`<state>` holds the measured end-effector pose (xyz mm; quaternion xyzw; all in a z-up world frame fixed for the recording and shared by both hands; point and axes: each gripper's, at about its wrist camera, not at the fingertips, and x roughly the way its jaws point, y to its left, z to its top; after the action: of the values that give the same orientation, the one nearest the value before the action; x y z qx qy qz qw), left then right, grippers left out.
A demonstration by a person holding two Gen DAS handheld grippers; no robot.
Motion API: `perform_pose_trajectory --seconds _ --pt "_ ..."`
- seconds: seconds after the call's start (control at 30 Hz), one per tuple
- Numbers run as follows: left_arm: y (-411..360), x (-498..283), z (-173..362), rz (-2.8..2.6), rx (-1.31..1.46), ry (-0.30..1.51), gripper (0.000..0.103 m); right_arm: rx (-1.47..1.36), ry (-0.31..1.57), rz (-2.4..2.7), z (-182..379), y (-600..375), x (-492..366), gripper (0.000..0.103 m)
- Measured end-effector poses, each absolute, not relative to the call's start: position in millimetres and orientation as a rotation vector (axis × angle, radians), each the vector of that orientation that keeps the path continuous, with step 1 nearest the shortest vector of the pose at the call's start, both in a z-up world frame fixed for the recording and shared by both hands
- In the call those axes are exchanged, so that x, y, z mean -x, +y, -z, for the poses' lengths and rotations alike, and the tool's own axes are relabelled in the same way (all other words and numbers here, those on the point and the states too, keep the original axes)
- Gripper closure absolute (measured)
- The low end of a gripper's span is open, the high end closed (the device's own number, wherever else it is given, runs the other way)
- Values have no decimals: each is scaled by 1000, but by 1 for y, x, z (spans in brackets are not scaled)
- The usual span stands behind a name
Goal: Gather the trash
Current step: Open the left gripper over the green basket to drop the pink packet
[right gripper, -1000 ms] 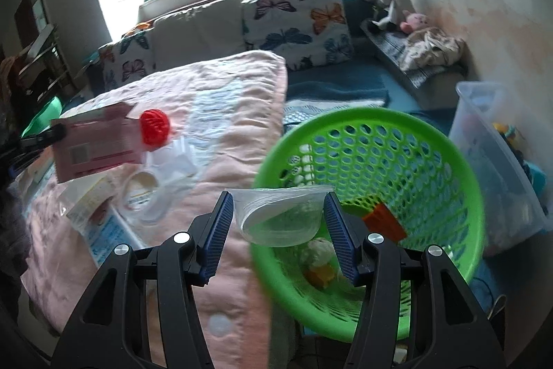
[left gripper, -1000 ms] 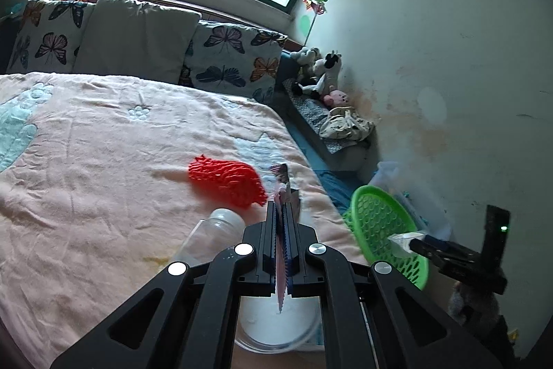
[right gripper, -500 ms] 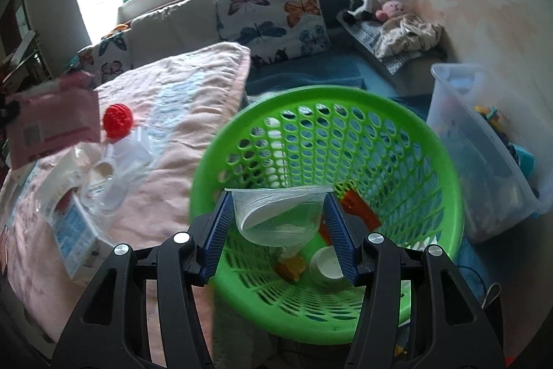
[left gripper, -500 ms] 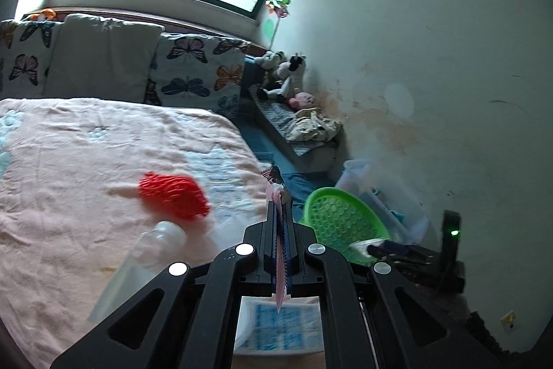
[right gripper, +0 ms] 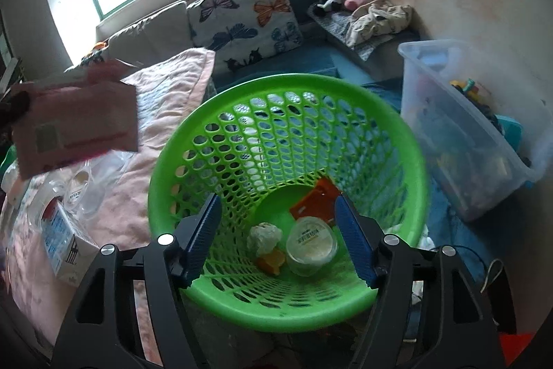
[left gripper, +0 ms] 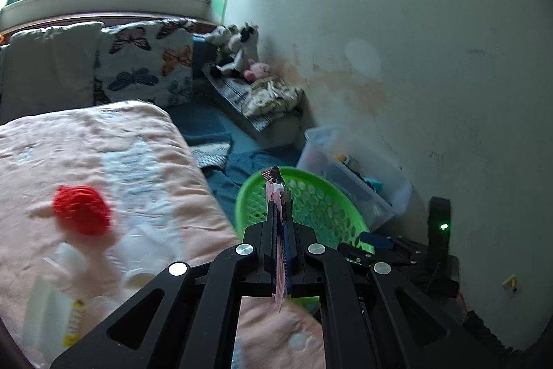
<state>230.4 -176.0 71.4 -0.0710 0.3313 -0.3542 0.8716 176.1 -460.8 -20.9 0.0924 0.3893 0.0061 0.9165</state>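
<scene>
Left wrist view: the left gripper (left gripper: 279, 196) is closed on a thin pink wrapper (left gripper: 278, 251), pinched edge-on between its jaws. The green basket (left gripper: 321, 206) is just ahead of the fingertips and below them.

Right wrist view: the right gripper (right gripper: 278, 230) is opening, with nothing between its jaws. Directly below it, a clear cup (right gripper: 312, 246) lies at the bottom of the green basket (right gripper: 221, 127). The pink wrapper (right gripper: 74, 130) hangs to its upper left.

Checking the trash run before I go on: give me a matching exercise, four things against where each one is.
1 pink packet
2 clear lidded cup
3 red mesh ball
4 blue-and-white carton

A in the green basket
B clamped in the left gripper
C on the pink blanket, near the blanket's middle
D on the blanket near its edge

1-B, 2-A, 3-C, 4-D
</scene>
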Motion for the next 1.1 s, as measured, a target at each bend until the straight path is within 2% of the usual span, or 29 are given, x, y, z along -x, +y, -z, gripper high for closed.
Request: perform_pose_trajectory --seconds 0.23,0.37,0.67,0.77,0.83,1.1 --pt "-229 -236 -49 764 79 763 100 -221 765 6 14 -477 -150 34" --pt "-251 -238 -36 766 61 803 99 -242 749 10 13 -484 -135 29" --pt "-269 -231 -20 776 19 841 96 -277 748 -7 16 -483 -123 29" --pt "-267 -228 -20 779 25 847 86 -278 743 -15 13 -479 -120 29" --pt "-263 -225 -22 774 29 837 65 -275 737 -18 10 -476 -119 29" --pt "-238 -213 -30 743 44 816 64 -264 724 -34 1 -464 -112 29"
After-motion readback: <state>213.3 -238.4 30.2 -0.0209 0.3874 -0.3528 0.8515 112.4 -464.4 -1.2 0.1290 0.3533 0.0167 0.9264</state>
